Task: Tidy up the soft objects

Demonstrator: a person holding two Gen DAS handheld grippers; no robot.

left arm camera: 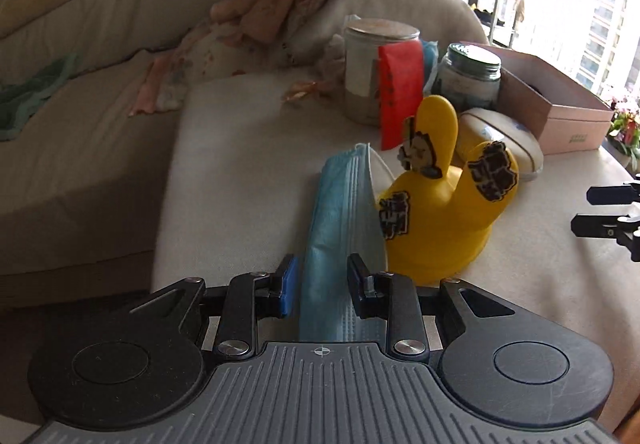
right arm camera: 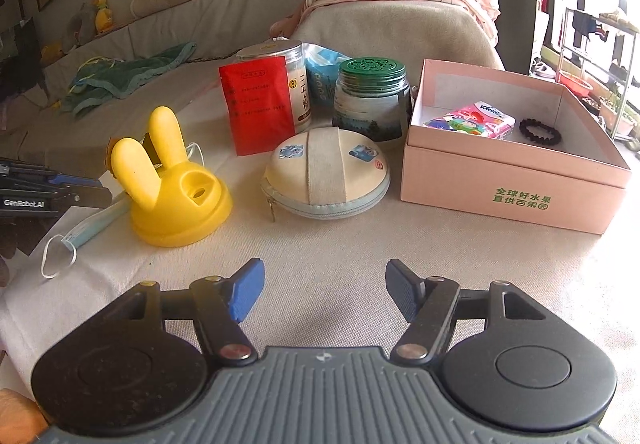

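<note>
Left wrist view shows the left claw (left arm camera: 320,286) closed to a narrow gap on a folded blue face mask (left arm camera: 340,220), which runs between the two pads toward 12 o'clock; the grip looks firm. At 2 o'clock from it, touching the mask, stands a yellow rabbit-ear toy (left arm camera: 440,212). In the right wrist view the right claw (right arm camera: 325,294) is wide open and empty above the cloth-covered tabletop (right arm camera: 440,264). A round zip pouch (right arm camera: 326,174) lies at 12 o'clock from it, and a pink box (right arm camera: 516,188) at 2 o'clock already holds a tissue pack (right arm camera: 470,122) and a dark bead bracelet (right arm camera: 540,130). I judge the task is in its middle: the mask is gripped but not yet in the box, and the pouch is not yet touched.
</note>
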